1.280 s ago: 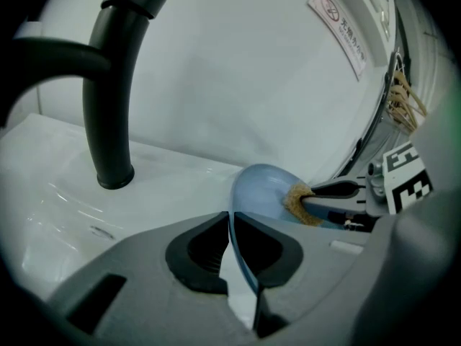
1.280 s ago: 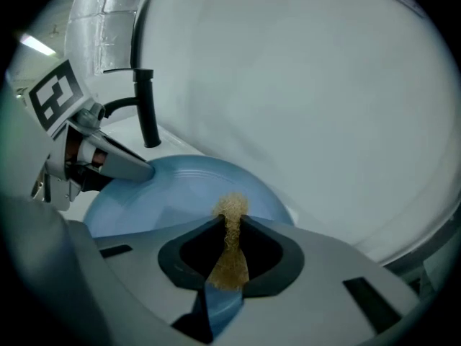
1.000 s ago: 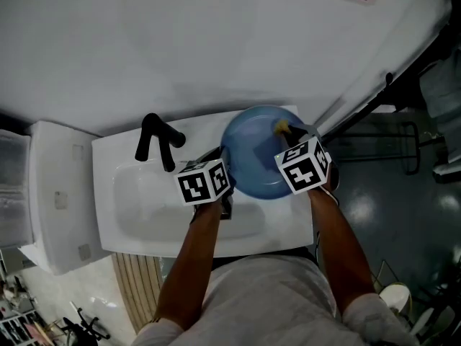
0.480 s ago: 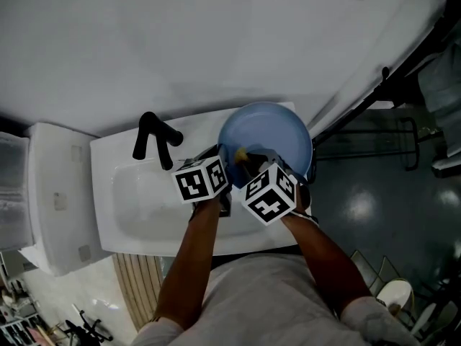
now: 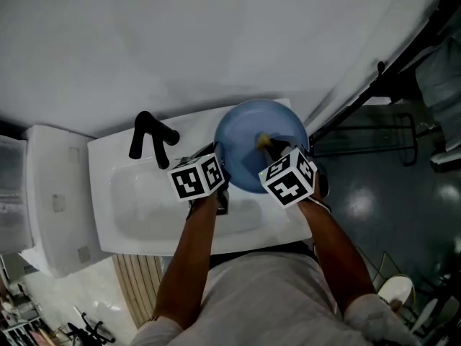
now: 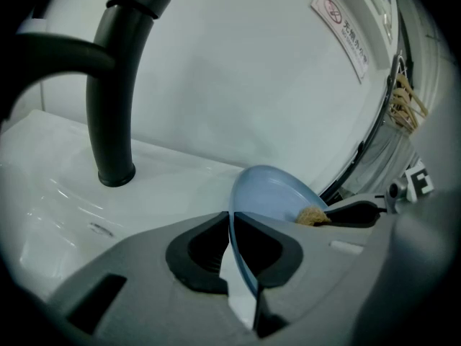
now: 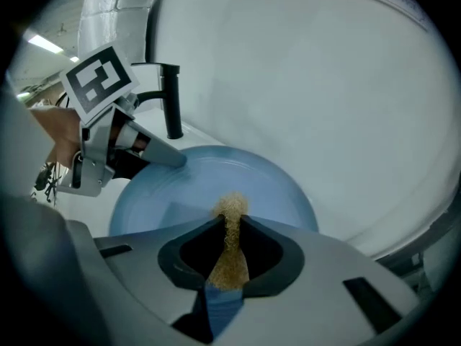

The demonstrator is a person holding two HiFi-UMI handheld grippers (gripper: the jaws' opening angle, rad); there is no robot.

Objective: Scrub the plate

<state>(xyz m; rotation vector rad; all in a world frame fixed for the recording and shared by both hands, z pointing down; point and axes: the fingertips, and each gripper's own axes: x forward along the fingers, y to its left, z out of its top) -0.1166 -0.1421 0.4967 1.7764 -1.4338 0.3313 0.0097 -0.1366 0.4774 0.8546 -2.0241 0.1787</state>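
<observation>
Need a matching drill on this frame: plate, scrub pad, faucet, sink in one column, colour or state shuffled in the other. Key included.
Column A
1. plate
2. scrub pad
3. faucet
4. sink

Column B
a. black, stands upright at the back of the basin
b. blue, rim clamped in the left gripper
c. white, under everything else
d. tan, pinched in the right gripper, tip on the blue surface

Pairs: 1-b, 2-d, 3-a, 4-c
</observation>
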